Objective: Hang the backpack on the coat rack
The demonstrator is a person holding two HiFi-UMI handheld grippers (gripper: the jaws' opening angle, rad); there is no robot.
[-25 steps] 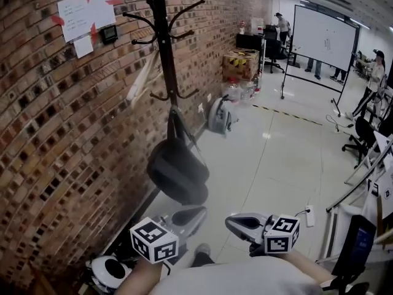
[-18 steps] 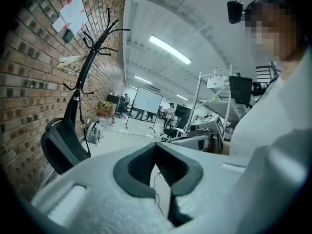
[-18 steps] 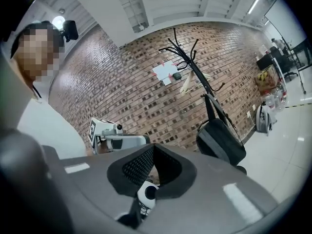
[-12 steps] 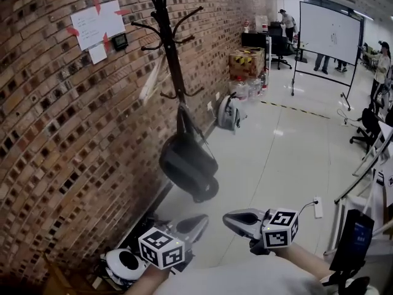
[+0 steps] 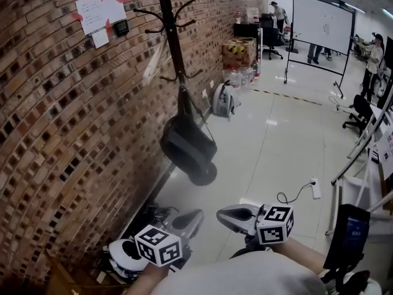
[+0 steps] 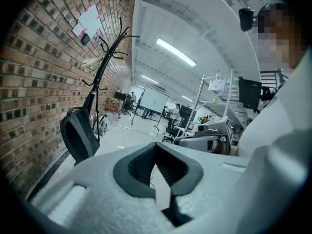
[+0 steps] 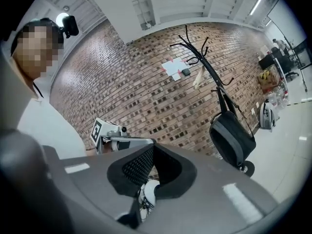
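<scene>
Brick wall point(image 5: 55, 134): red-brown, it runs along the left side from near to far. White paper sheets point(image 5: 101, 10) with red tape are stuck high on it.
Coat rack point(image 5: 174, 42): black and upright, it stands just beside the wall, with curved hooks at several heights.
Backpack point(image 5: 187, 149): dark grey and black. It hangs by its strap from a low hook of the coat rack, with the body tilted and close to the pole. It is well apart from both grippers. I cannot tell if its bottom touches the floor.
Left hand-held gripper point(image 5: 195, 215): it is near and low and points toward the far side. The jaws are together, with nothing between the pads. Its marker cube sits behind the jaws.
Right hand-held gripper point(image 5: 222, 214): it is near the left one, with the tips a little apart from each other. These jaws are also together and hold nothing.
Floor point(image 5: 270, 146): pale and glossy. A white power strip point(image 5: 316, 188) with its cable lies at the right. A white rounded thing point(image 5: 126, 251) lies among cables at the foot of the wall, near.
Second bag point(image 5: 223, 100): grey, it stands on the floor farther along the wall.
Far end: a whiteboard point(image 5: 322, 23) on a stand, cardboard boxes point(image 5: 239, 51), and people point(image 5: 373, 54) standing.
</scene>
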